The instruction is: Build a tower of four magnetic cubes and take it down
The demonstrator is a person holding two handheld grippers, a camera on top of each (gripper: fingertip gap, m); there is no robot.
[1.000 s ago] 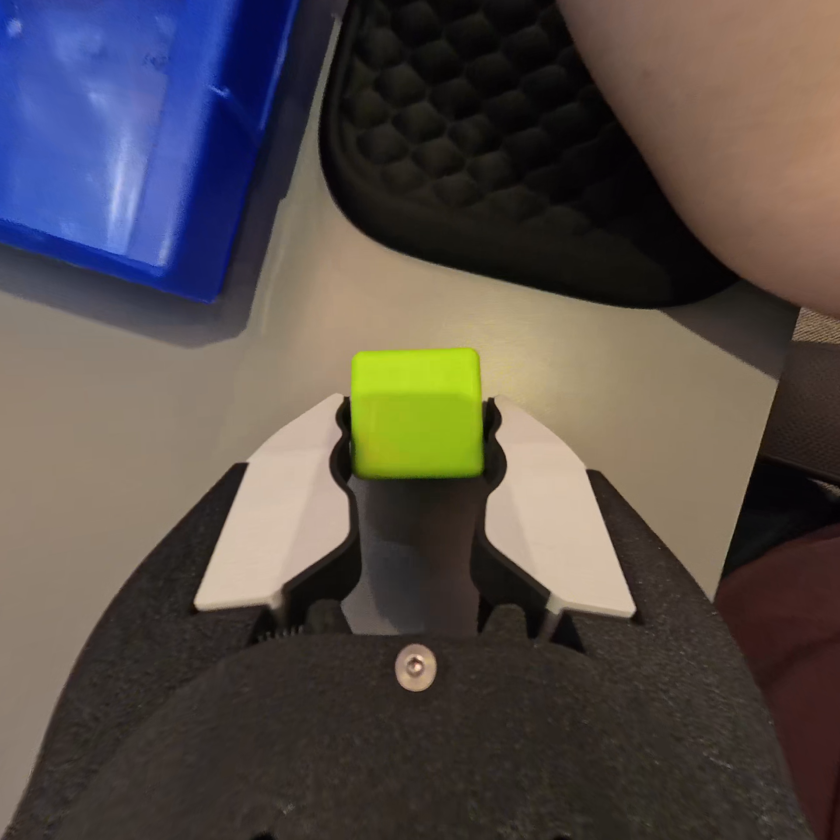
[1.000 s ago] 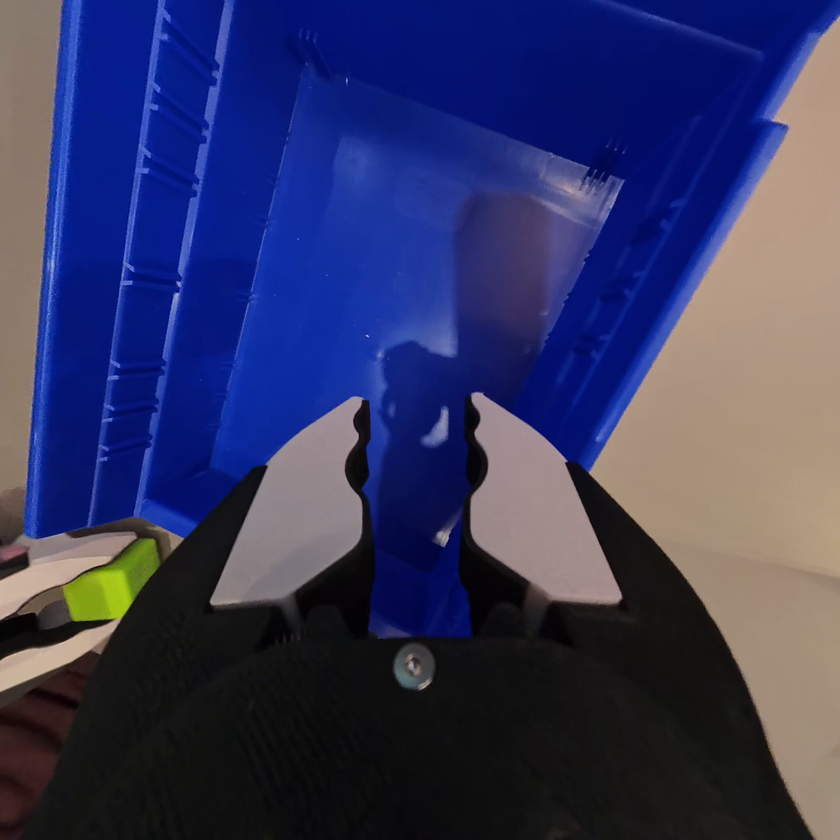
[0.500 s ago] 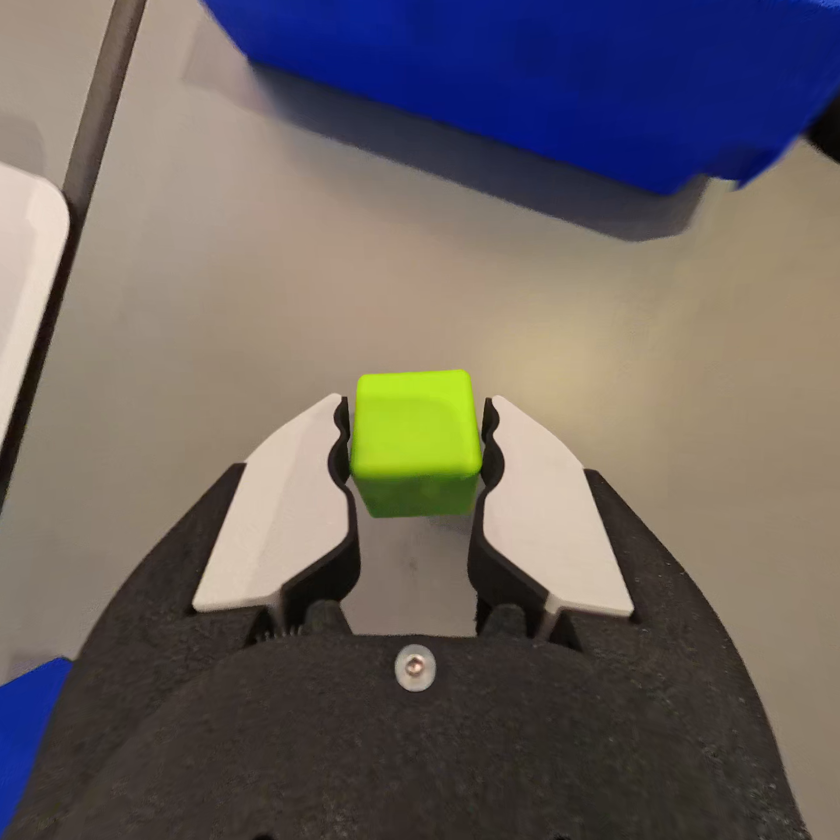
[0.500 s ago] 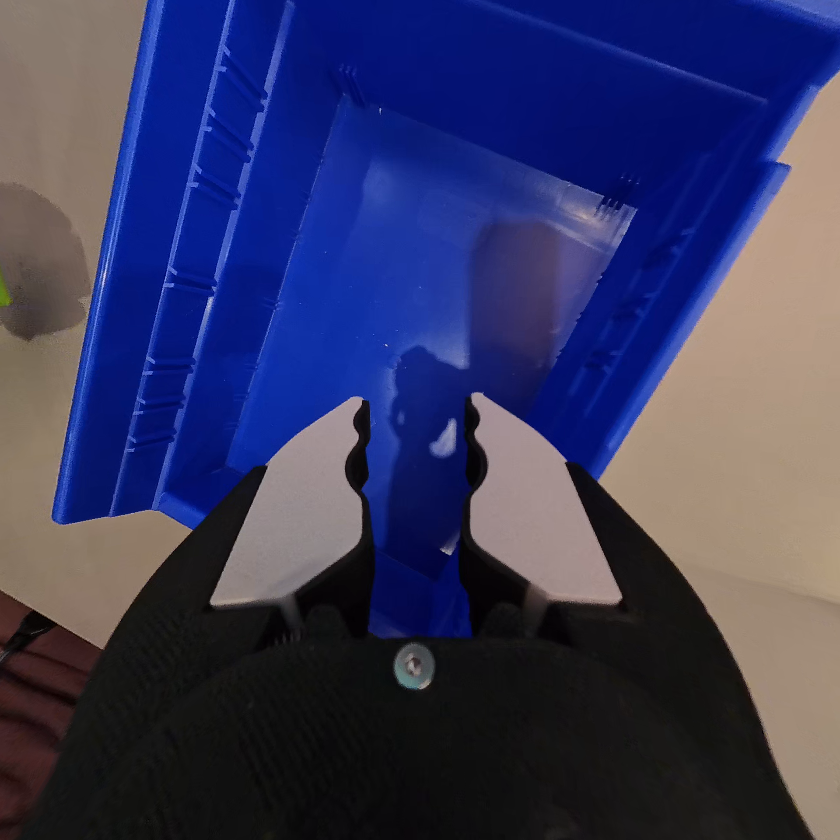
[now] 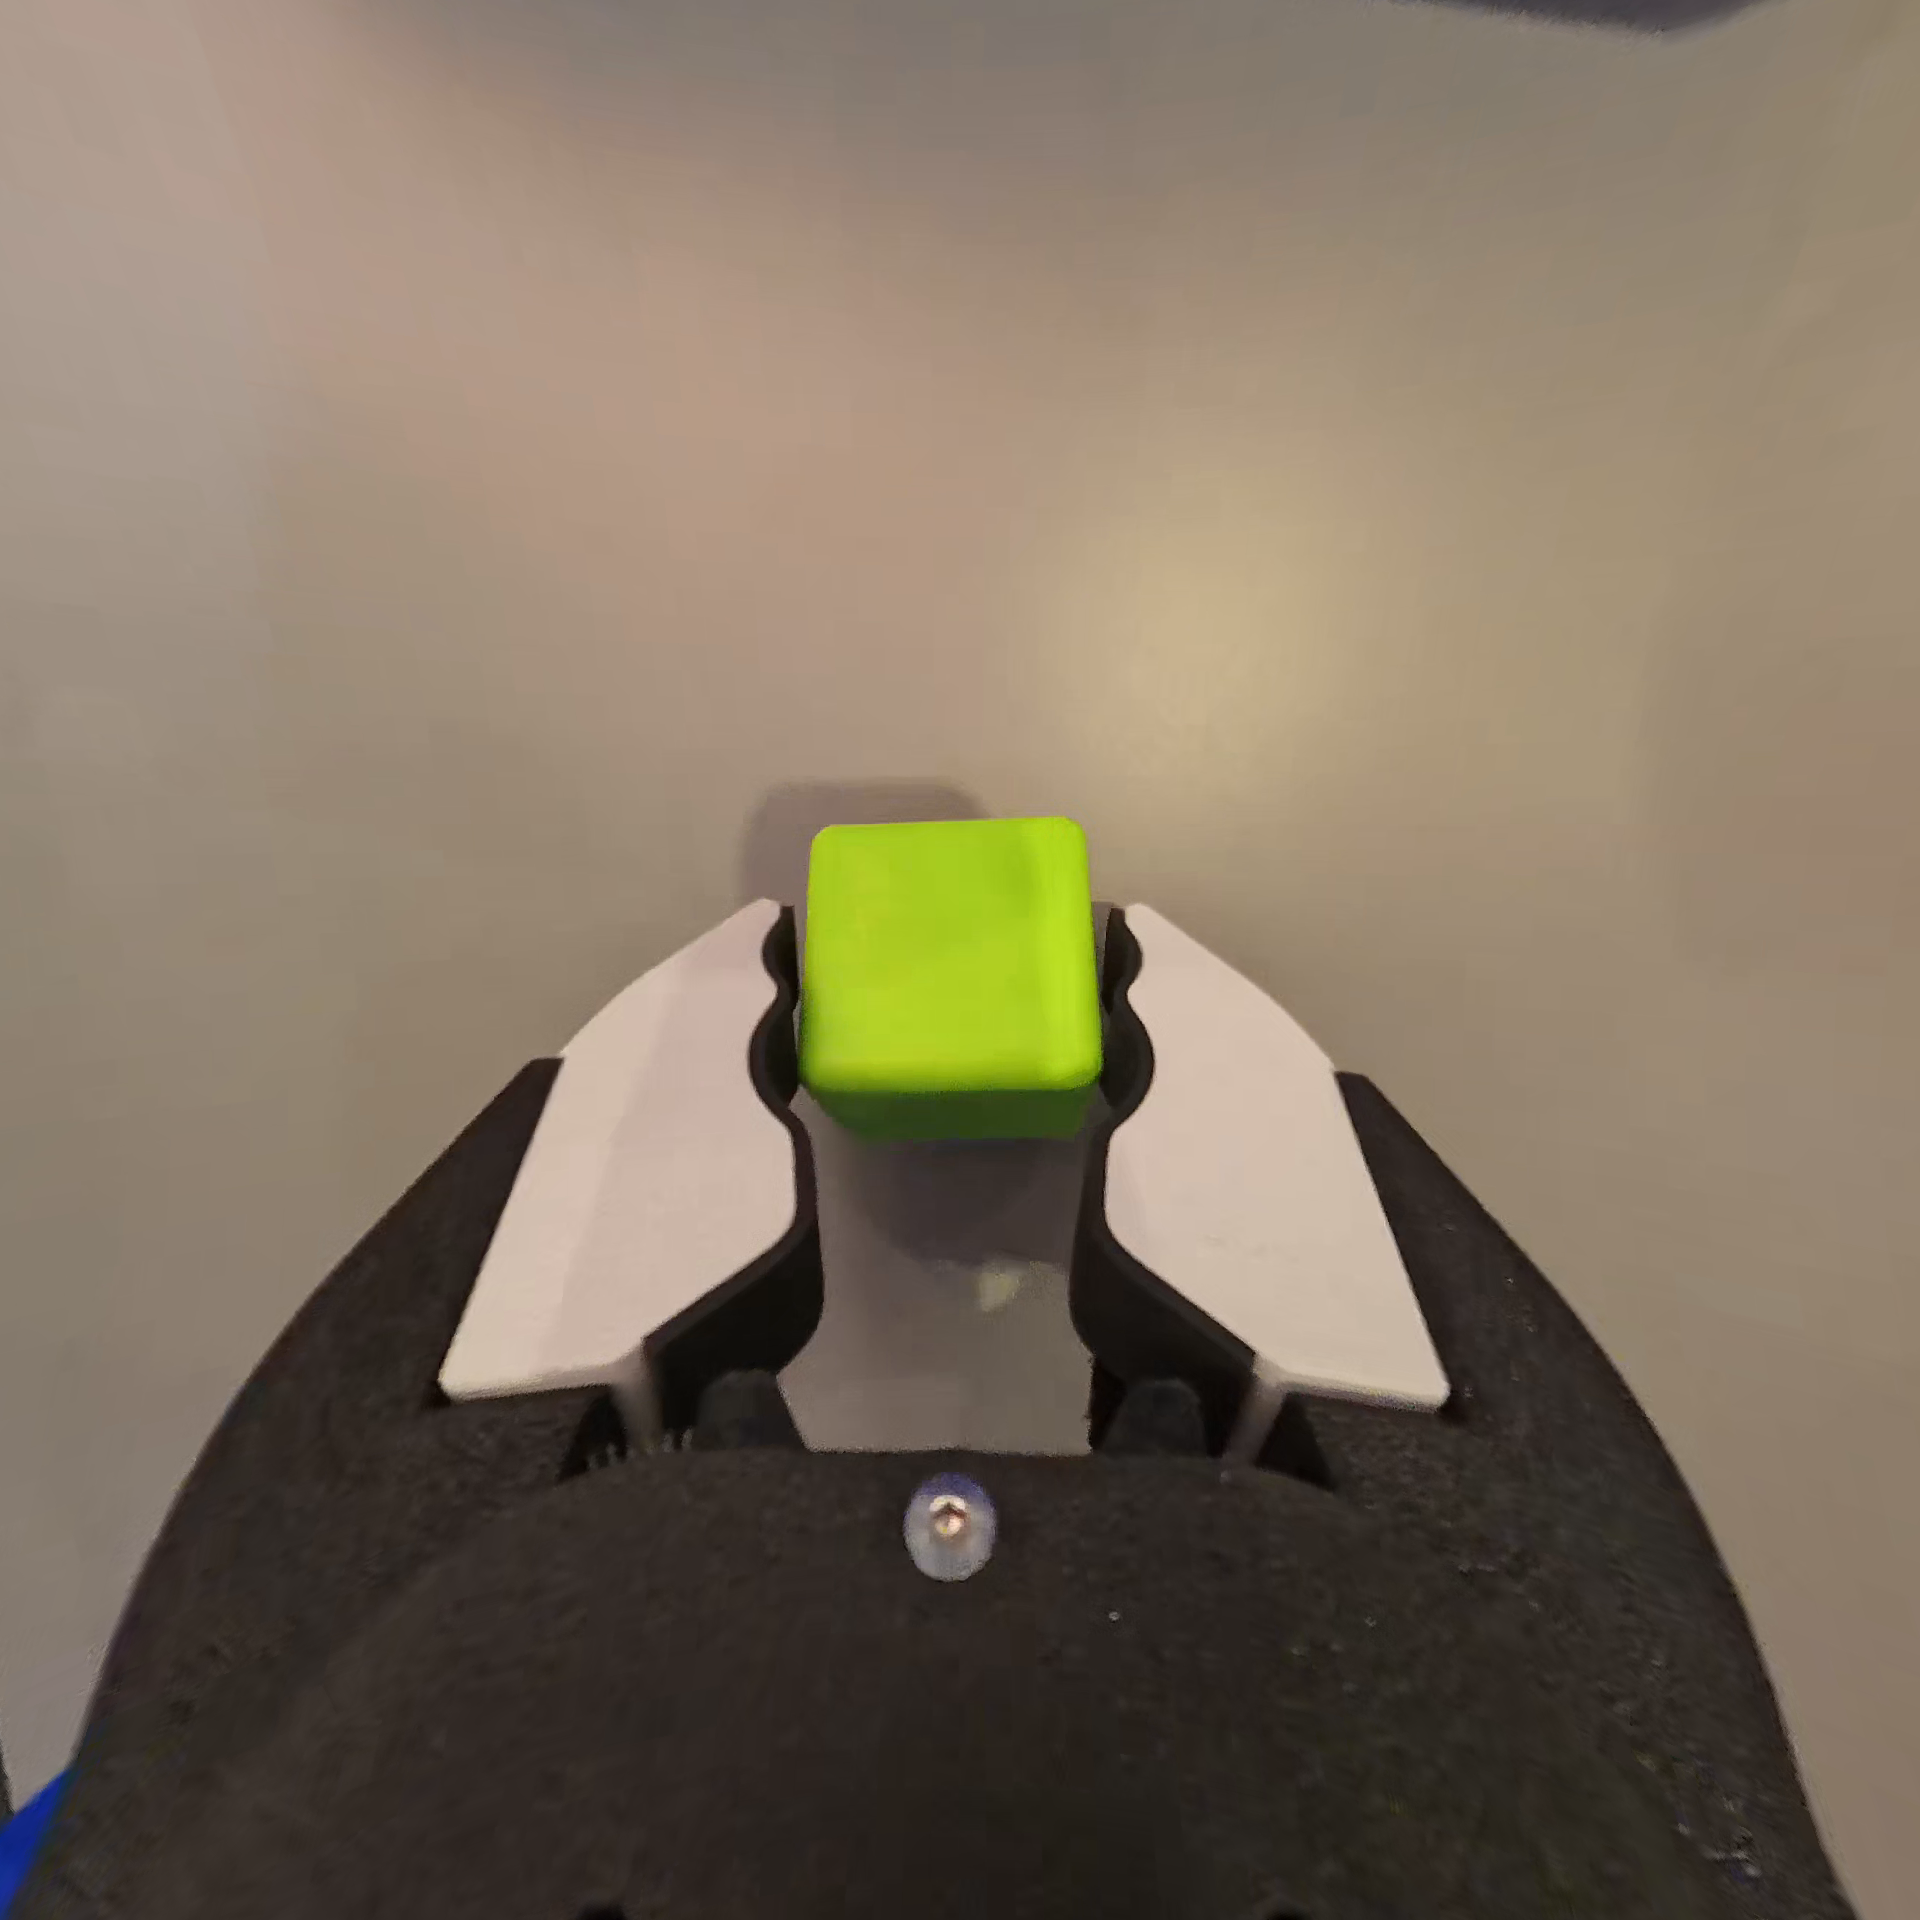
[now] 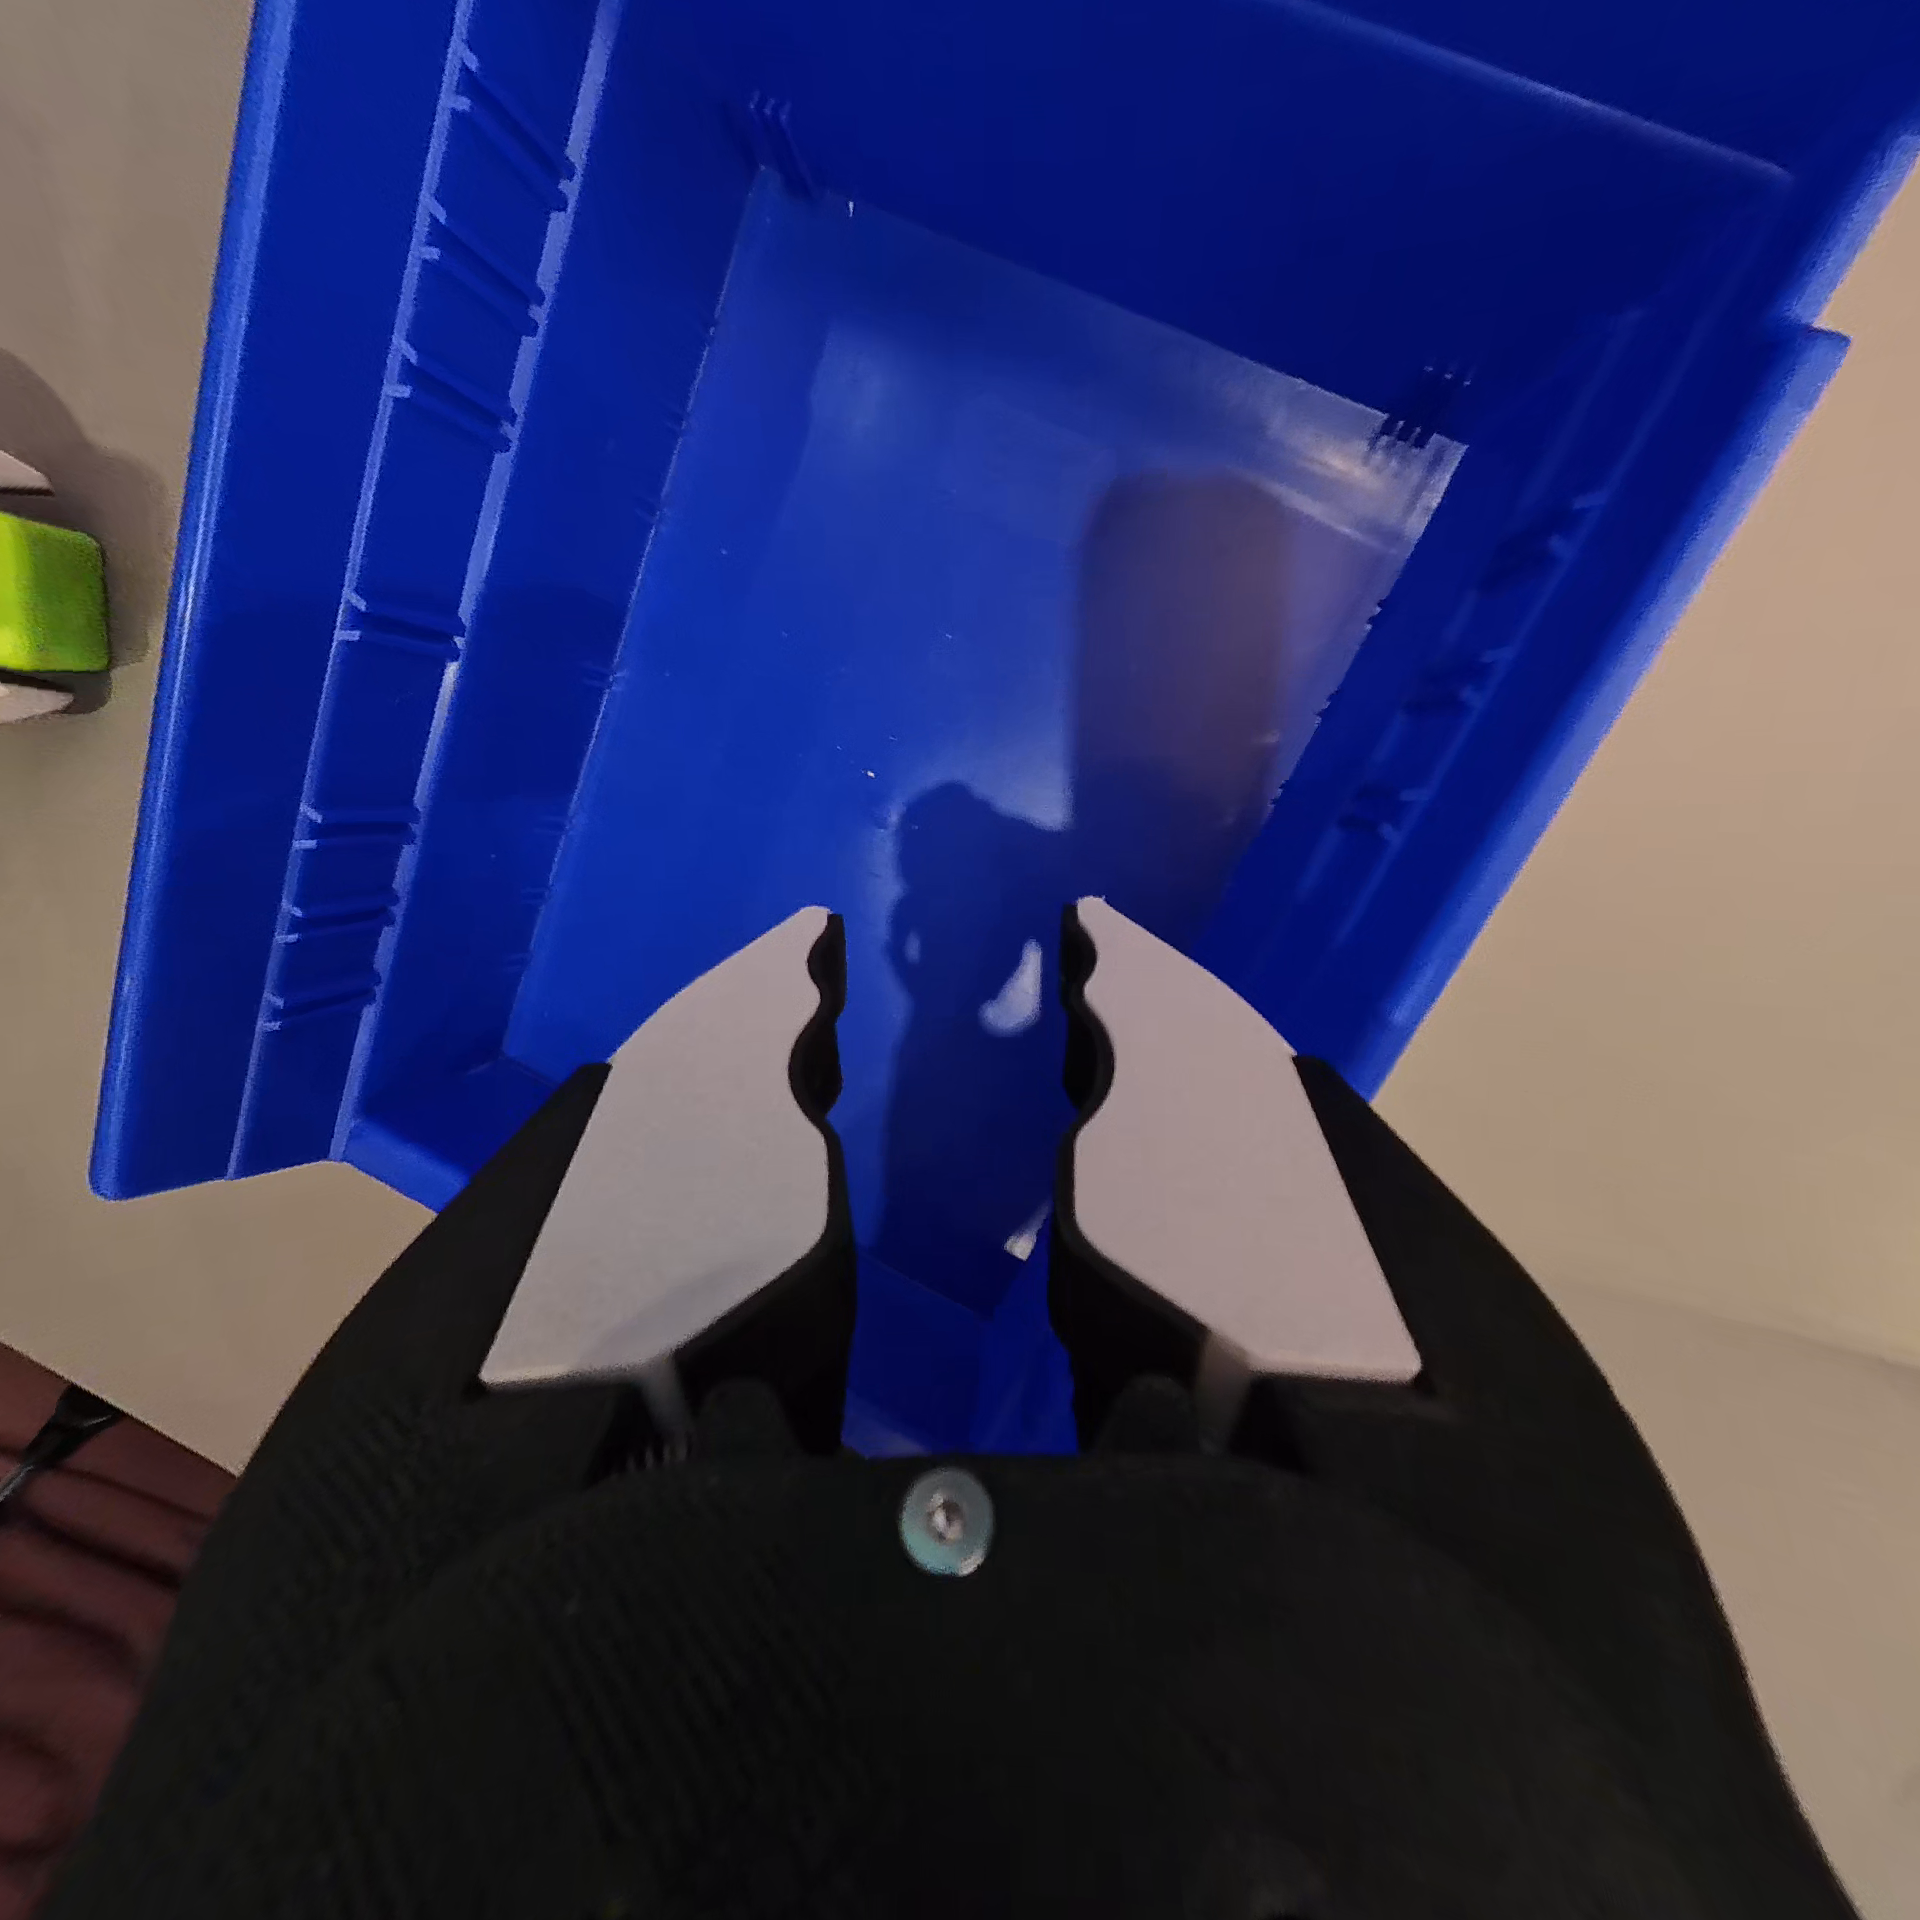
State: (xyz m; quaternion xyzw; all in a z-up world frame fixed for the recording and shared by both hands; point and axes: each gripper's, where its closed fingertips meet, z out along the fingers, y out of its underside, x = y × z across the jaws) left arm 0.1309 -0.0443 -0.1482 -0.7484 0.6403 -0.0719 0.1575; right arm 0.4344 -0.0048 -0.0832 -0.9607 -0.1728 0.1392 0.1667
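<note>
Lime-green cube (image 5: 948, 966) between tool fingers (image 5: 665, 1143)

Desk (image 5: 416, 520): plain light grey-beige top, matte, with a soft warm glare patch. Blue plastic bin (image 6: 312, 727) sits directly on it, open side up, ribbed inner walls, glossy floor. Desk's near edge shows at lower left in right wrist view.

Both grippers share one build: the left gripper (image 5: 948, 925) and the right gripper (image 6: 948, 925) have a black, grainy, rounded housing, two pale grey fingers (image 5: 665, 1143) with black wavy inner pads, and one silver screw (image 6: 943, 1536) set centrally, slightly blurred in the left view.
</note>
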